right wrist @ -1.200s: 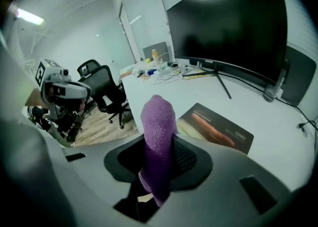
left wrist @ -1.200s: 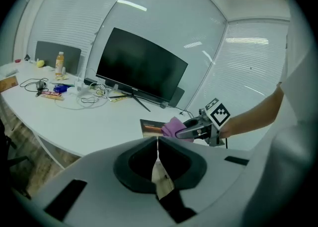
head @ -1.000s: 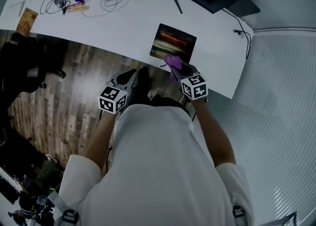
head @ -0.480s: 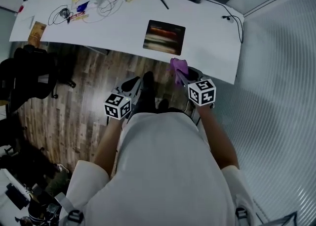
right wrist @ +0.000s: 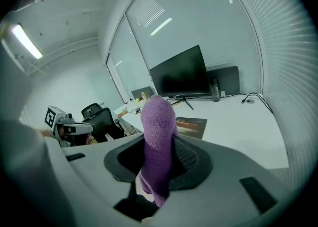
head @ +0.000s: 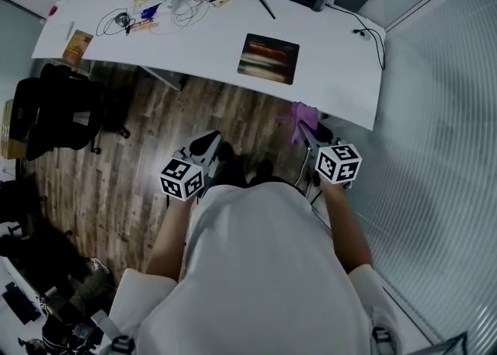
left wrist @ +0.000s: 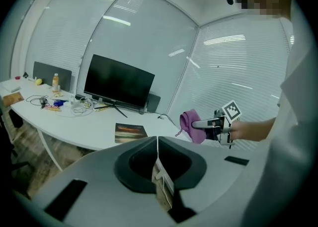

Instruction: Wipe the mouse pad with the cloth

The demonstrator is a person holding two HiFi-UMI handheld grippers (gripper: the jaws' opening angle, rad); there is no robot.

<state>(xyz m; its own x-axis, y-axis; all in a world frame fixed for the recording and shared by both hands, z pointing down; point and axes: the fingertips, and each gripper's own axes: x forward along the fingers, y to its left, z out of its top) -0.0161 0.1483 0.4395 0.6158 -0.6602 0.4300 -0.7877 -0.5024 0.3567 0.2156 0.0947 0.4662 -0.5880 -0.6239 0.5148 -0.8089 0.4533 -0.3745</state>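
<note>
Gripping the purple cloth [right wrist: 158, 121] firmly between its jaws, your right gripper [head: 305, 133] sits at the lower right of centre in the head view, just short of the near edge of the white desk [head: 194, 39]. The jaws are closed on the cloth's middle. A thick fold stands up beyond the tips and a shorter tail hangs below them. That hold looks deliberate: the soft bunch out front should meet the surface first, with the hard jaws clear of it.

Your left gripper [head: 206, 144] is at the lower left of centre, over the wooden floor [head: 155, 128]. Its jaws are pressed together with nothing between them. It seems parked out of the way, since the wipe needs only one tool (though it could pin a corner if the pad slides).

The mouse pad [head: 269, 58] lies flat in the upper middle of the head view, close to the desk's front edge, with nothing resting on it. It is well apart from the cloth, so I judge the wiping has not begun at this moment. The next move is a reach forward and down onto its near side.

The cables [head: 124, 19] and small clutter sit at the upper left, far from the pad. The monitor [left wrist: 119, 82] stands behind it, so sweeping strokes should have room.
</note>
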